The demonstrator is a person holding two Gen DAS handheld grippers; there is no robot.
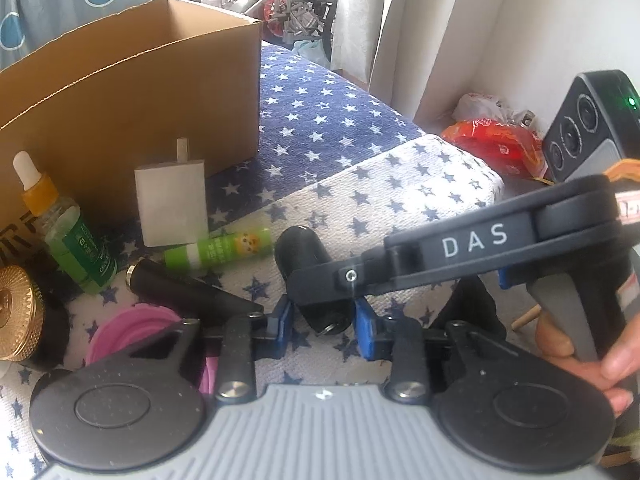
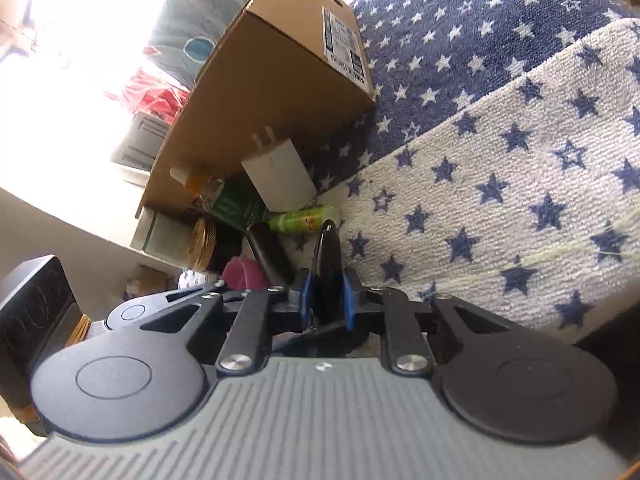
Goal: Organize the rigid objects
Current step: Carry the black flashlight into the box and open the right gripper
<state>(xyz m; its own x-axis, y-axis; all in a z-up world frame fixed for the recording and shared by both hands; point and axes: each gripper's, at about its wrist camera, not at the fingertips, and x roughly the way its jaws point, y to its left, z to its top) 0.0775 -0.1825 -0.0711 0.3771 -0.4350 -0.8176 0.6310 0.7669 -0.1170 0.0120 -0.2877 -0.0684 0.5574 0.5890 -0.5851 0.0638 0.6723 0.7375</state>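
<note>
Lying black cylinder [image 1: 316, 276], long axis toward box [image 1: 132, 92].

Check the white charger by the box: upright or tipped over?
Upright. The charger stands on its base on the star blanket, prongs pointing up, in front of the box.

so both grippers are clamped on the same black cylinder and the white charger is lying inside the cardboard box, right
Not quite. The white charger stands on the star-patterned blanket in front of the cardboard box, not inside it; the left wrist view shows this. The left gripper and right gripper do both clamp the black cylinder.
</note>
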